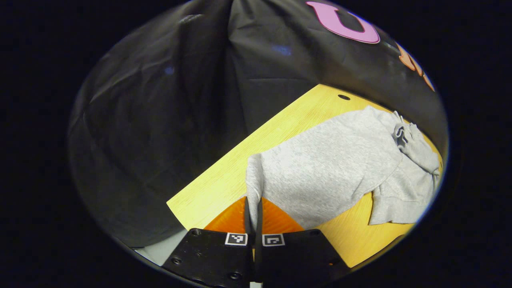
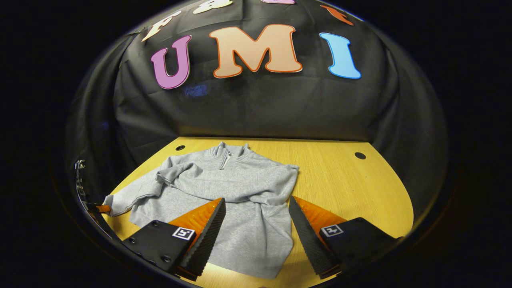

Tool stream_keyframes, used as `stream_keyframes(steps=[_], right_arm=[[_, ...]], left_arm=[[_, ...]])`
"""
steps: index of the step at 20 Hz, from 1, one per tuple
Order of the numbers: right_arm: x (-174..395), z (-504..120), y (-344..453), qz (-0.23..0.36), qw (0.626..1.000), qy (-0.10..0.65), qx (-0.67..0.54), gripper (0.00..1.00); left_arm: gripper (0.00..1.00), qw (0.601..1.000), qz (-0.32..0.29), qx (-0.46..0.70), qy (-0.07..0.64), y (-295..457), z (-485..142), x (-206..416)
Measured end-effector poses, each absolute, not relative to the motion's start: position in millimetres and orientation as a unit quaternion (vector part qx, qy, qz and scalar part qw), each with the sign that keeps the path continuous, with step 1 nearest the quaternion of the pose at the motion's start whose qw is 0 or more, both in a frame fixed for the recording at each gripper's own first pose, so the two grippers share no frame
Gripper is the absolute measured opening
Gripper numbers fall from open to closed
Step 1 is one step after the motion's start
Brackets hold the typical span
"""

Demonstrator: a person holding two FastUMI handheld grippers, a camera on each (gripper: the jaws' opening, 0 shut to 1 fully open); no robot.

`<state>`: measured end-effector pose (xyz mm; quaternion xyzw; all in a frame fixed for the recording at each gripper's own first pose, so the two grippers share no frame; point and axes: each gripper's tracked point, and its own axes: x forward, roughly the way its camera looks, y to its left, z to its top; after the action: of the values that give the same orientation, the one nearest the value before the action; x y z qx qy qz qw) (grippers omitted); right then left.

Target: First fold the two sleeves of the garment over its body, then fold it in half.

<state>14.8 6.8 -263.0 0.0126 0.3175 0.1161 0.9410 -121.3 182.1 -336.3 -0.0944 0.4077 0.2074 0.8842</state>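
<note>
Clamped tight in my left claw (image 1: 253, 208) is the cuff end of one sleeve (image 1: 316, 176) of the grey sweatshirt (image 1: 404, 188); both fingers press on the cloth at the bottom centre of the left gripper view, with no gap between them beyond the pinched fabric. From the pinch that sleeve runs up and to the right across the frame, lying over the yellow wooden table (image 1: 224, 180), and joins the bunched body of the garment at the right edge.

In the right gripper view my right claw (image 2: 256, 224) stands wide open at the bottom of the frame, its two fingers spread well apart and holding nothing (the grey cloth lies between and beneath them). The sweatshirt (image 2: 240, 188) is spread on the table (image 2: 352, 188) in the lower centre of that frame, collar (image 2: 230, 154) toward the black cloth wall (image 2: 256, 112) at the back, hem toward me. Its right-hand sleeve (image 2: 264, 192) is already folded across the chest. The other sleeve (image 2: 136, 196) reaches out to the lower left of the frame, where the left claw (image 2: 102, 208) grips its cuff at the table's edge. A fold of cloth is rumpled near the shoulder on that side. Two small dark holes (image 2: 360, 155) mark the tabletop near its far corners.
</note>
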Motion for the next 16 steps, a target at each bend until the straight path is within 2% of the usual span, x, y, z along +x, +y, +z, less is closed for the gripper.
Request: stream_keyframes(steps=[9, 16], right_arm=[[2, -260, -7, 0.108, 0.943, 0.314, 0.015, 0.98], [-9, -255, -20, 0.105, 0.944, 0.311, 0.011, 0.98]], left_arm=[[0.00, 0.908, 0.187, -0.099, 0.362, 179, -279, -58], [0.00, 0.930, 0.136, -0.087, 0.331, 140, -239, 6]])
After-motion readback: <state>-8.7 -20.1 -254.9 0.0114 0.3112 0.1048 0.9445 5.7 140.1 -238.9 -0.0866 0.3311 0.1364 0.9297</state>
